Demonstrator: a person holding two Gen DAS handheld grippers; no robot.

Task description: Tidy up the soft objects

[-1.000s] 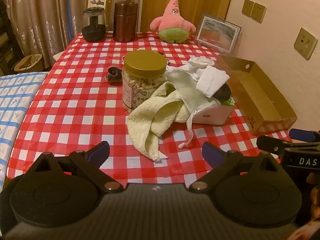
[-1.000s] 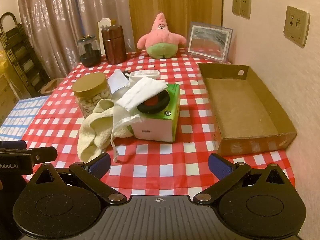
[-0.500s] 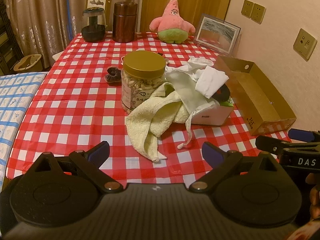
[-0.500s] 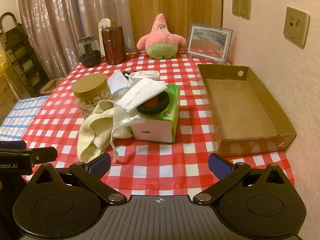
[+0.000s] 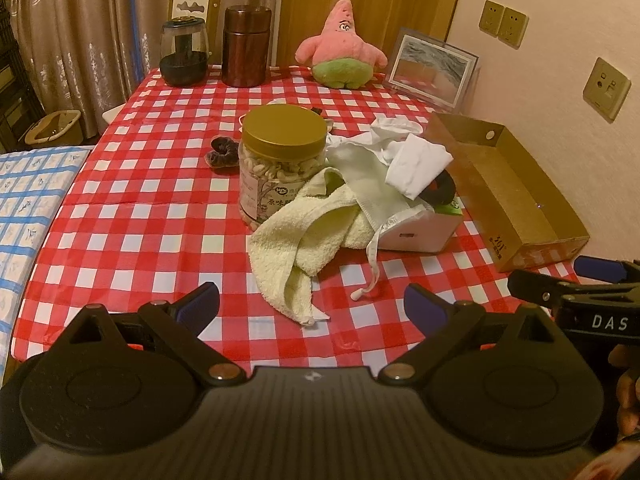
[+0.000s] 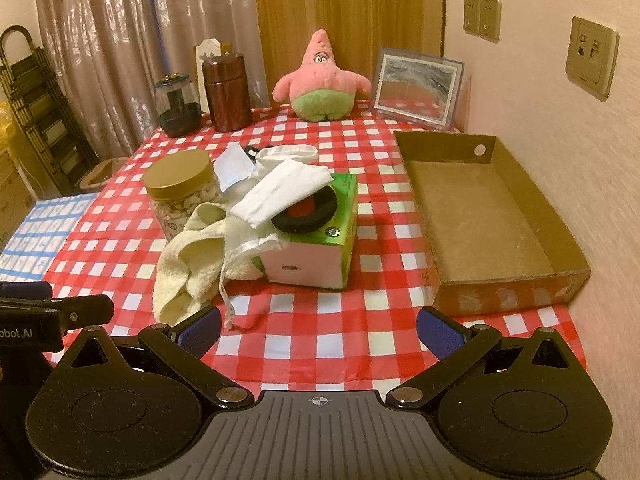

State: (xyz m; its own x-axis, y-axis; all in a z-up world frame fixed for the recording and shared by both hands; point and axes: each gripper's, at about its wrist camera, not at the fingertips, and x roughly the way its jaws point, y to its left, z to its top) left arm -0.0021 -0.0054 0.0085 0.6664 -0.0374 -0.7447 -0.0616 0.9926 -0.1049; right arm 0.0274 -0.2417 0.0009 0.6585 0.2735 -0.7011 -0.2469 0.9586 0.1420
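A pale yellow towel (image 5: 304, 236) (image 6: 188, 256) lies crumpled mid-table against a nut jar. White cloths (image 5: 416, 160) (image 6: 284, 192) and a drawstring bag (image 5: 372, 192) drape over a white and green box (image 6: 320, 248). A black and red round pad (image 6: 304, 210) lies on the box. A pink star plush (image 5: 342, 48) (image 6: 318, 80) sits at the table's far edge. An empty cardboard tray (image 5: 516, 200) (image 6: 480, 216) stands at the right. My left gripper (image 5: 312, 304) and right gripper (image 6: 318, 326) are both open and empty, near the table's front edge.
A gold-lidded nut jar (image 5: 280, 160), a dark glass jar (image 5: 184, 54) and a brown canister (image 5: 246, 46) stand on the red checked table (image 5: 140, 216). A framed picture (image 6: 418, 86) leans on the wall. A dark scrunchie (image 5: 222, 152) lies left of the jar.
Both grippers have drifted very slightly; the table scene looks the same. Nothing was taken hold of or moved.
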